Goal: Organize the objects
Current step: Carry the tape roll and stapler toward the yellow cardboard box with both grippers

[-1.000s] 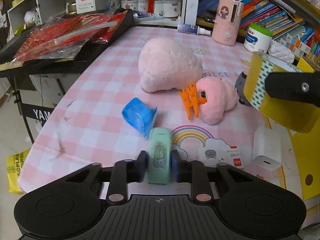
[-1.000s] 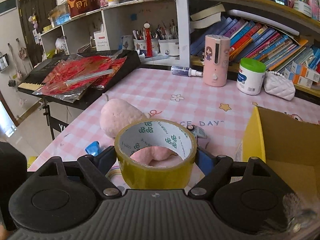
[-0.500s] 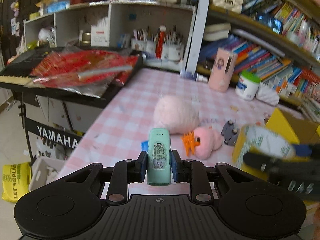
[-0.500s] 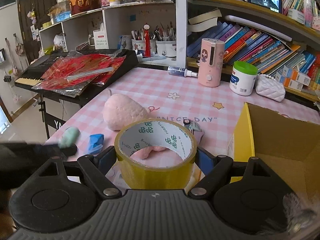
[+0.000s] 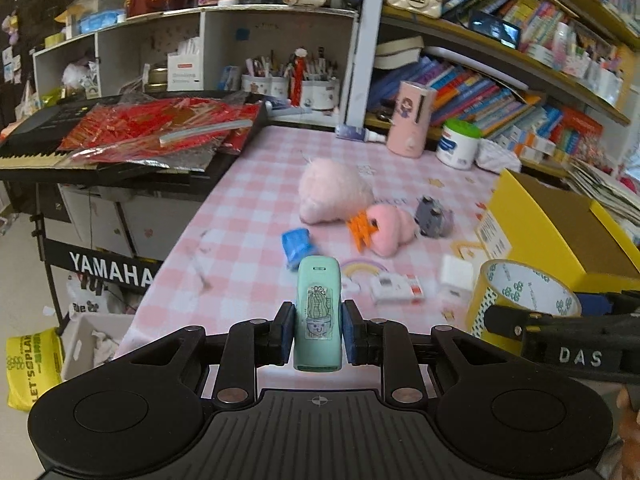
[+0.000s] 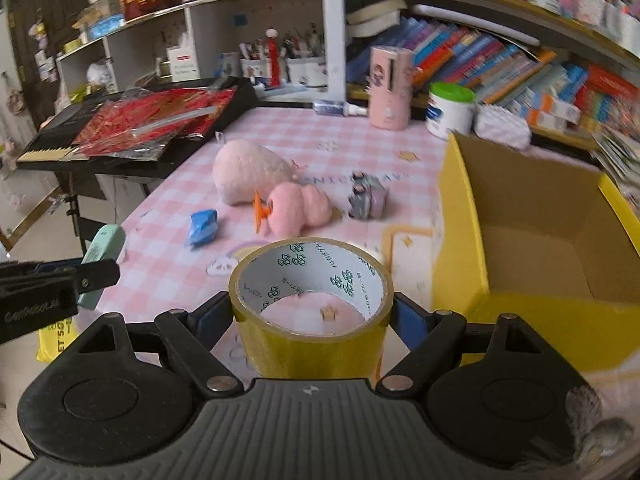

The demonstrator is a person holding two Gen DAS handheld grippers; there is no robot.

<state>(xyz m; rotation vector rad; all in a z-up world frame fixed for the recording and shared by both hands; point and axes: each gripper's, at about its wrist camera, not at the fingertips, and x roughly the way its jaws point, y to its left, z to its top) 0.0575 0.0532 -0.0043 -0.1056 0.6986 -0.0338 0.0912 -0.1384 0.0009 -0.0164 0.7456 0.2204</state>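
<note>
My left gripper (image 5: 318,338) is shut on a mint green case with a cactus sticker (image 5: 318,312), held above the near edge of the pink checked table (image 5: 248,224). My right gripper (image 6: 312,316) is shut on a yellow tape roll (image 6: 312,344), held just left of the open yellow cardboard box (image 6: 532,240). The tape roll (image 5: 520,296) and the box (image 5: 552,232) also show at the right of the left wrist view. The mint case (image 6: 102,256) shows at the left of the right wrist view.
On the table lie a pink plush (image 5: 334,190), a smaller pink plush with an orange clip (image 5: 386,228), a blue packet (image 5: 296,244), a grey toy (image 5: 432,216), a white charger (image 5: 456,274) and a card (image 5: 396,286). A keyboard with red packets (image 5: 160,136) stands at left. Shelves stand behind.
Both grippers have lifted and pulled back from the table with their objects. The right gripper has swung toward the yellow box, which now fills more of its view.
</note>
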